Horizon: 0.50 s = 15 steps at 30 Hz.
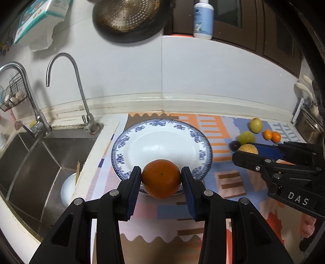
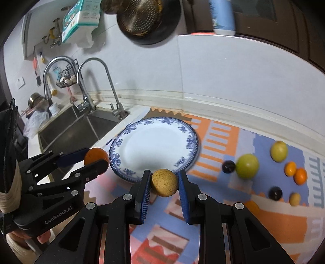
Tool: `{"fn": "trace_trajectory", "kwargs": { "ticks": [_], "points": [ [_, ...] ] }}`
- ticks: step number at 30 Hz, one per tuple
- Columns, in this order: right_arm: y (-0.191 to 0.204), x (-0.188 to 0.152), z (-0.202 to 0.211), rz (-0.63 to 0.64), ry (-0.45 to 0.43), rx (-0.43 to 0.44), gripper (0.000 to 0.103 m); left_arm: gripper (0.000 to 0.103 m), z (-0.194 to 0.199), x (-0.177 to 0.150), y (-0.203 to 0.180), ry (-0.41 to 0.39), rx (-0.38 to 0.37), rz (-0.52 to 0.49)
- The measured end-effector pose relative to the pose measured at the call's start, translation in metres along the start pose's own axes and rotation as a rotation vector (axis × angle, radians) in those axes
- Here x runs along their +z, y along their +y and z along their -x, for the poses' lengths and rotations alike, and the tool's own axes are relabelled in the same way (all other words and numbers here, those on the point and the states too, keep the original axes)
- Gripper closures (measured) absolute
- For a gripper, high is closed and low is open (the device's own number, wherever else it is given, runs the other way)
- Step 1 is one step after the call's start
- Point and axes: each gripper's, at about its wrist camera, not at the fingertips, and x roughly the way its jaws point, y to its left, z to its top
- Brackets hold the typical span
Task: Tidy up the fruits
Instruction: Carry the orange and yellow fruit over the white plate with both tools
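**Readable marks on the tools**

Two markings can be read — both on the black tool bodies. In the left wrist view, "DAS" stands in white letters on the right tool. In the right wrist view, "GenRobot.AI" stands on the left tool. Print on the box and bottle is too small to read.
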Motion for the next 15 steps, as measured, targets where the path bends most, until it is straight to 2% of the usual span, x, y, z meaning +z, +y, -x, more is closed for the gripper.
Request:
{"fn": "trace_trajectory", "kwargs": {
  "ticks": [15],
  "points": [
    [0.0, 0.023, -0.076, 0.007, 0.087, 0.025, 0.075, 0.063, -0.053, 0.015, 0.029, 0.074, -0.003, -0.001]
  ]
}}
